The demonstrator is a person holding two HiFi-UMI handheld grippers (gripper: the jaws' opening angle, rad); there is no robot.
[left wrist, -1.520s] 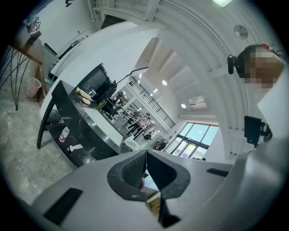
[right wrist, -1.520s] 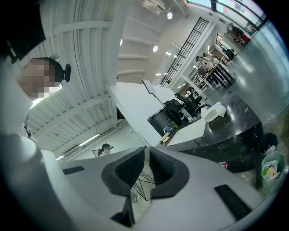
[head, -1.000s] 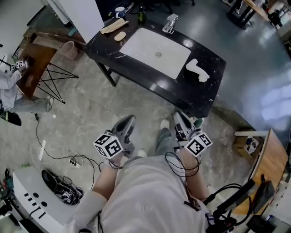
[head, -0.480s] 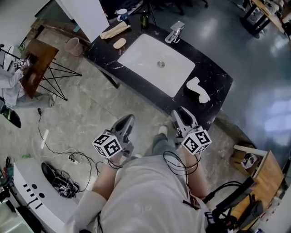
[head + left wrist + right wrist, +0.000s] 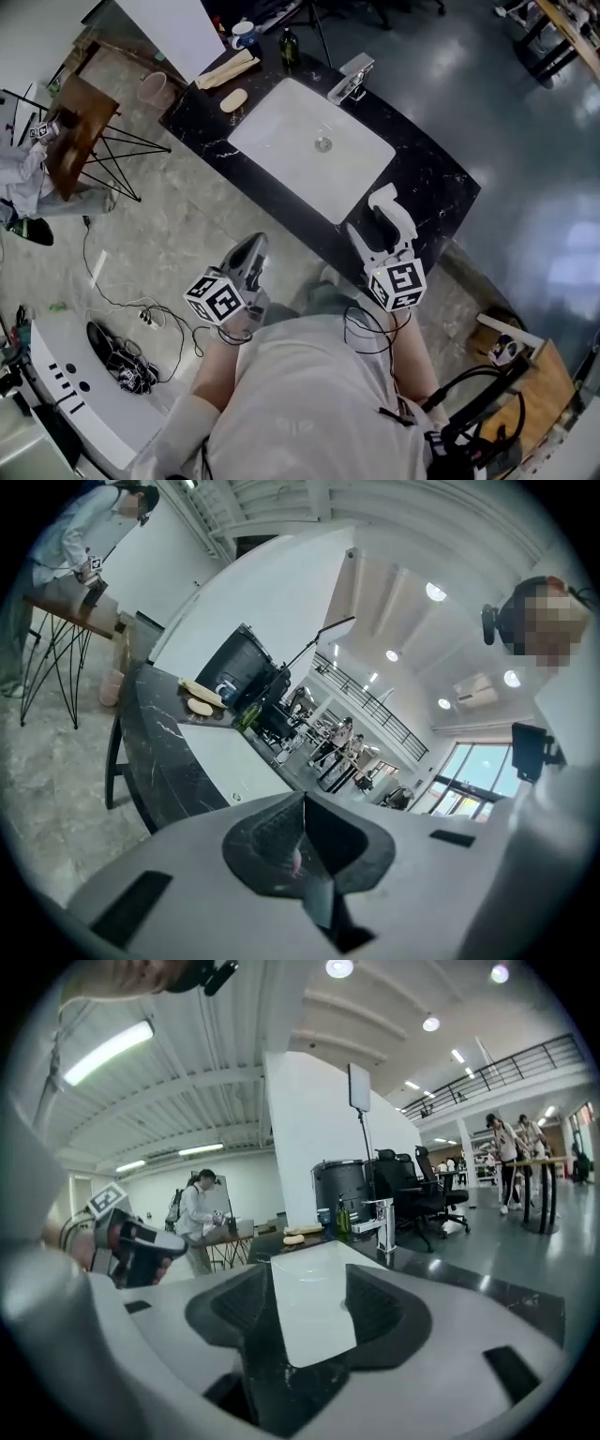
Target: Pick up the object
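A white lumpy object (image 5: pixel 386 199) lies on the black marble counter (image 5: pixel 431 178), right of the white sink basin (image 5: pixel 309 145). My right gripper (image 5: pixel 380 230) reaches over the counter's front edge right at the object and partly covers it. Its jaws are opening with nothing between them. In the right gripper view only the basin (image 5: pixel 314 1307) and counter show through the gap of that gripper (image 5: pixel 309 1326); the object is hidden there. My left gripper (image 5: pixel 246 261) hangs shut over the floor before the counter, its jaws meeting in the left gripper view (image 5: pixel 302 827).
A faucet (image 5: pixel 349 77) stands behind the basin. A soap bar (image 5: pixel 232 98), a green bottle (image 5: pixel 287 42) and a cup (image 5: pixel 244 33) sit at the counter's far left. A wooden table (image 5: pixel 80 122), floor cables (image 5: pixel 141 319) and shoes (image 5: pixel 117 361) lie left. A person (image 5: pixel 197 1218) stands at that table.
My right gripper has moved forward from over the floor onto the counter's edge, up to the white object, and its jaws have parted. The left gripper has barely shifted.
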